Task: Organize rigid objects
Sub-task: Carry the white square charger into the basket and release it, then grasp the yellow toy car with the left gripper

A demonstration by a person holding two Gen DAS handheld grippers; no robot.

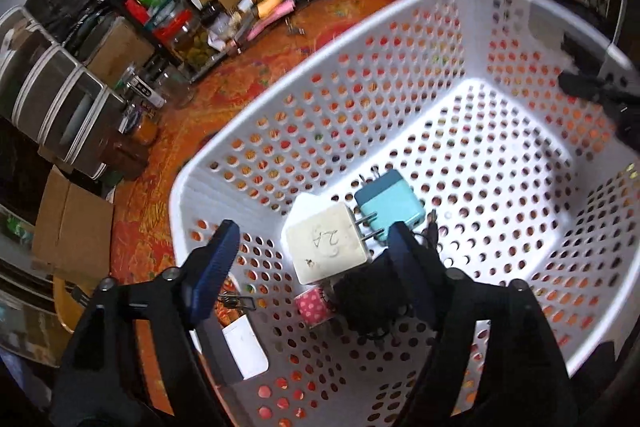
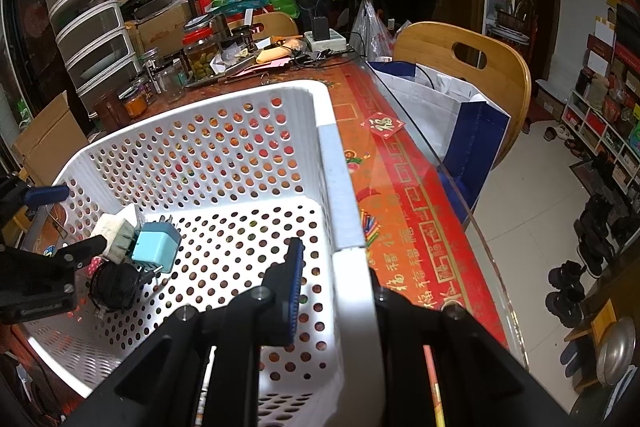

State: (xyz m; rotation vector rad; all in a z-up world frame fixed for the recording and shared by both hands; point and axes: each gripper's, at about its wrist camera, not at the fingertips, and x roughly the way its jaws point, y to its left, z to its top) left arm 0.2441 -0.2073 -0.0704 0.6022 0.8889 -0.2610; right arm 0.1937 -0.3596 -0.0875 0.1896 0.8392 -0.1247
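Left wrist view looked down into the white basket [image 1: 400, 39], where the left gripper [image 1: 312, 247] hung with its fingers spread wide and nothing between them. Just ahead of it, on the basket floor near the left wall, lay the white charger [image 1: 326, 247], with the teal charger [image 1: 390, 207] touching its far side and a black cable bundle [image 1: 368, 303] and a pink dotted tape roll [image 1: 314, 307] just beside it. The white charger lay flat, its prongs pointing toward the teal one, so its long axis ran across the gap between the fingers. The left gripper was far nearer this cluster than the right. The right gripper [image 2: 336, 287] straddled the basket's opposite rim, one finger [image 2: 294, 287] inside the wall; whether it was clamped on the rim could not be told, as the outer finger was hidden. Handwriting on the white charger read, probably, "2A". On the red tablecloth [image 2: 420, 227] a small red sticker [image 2: 382, 125] bore the character 福.
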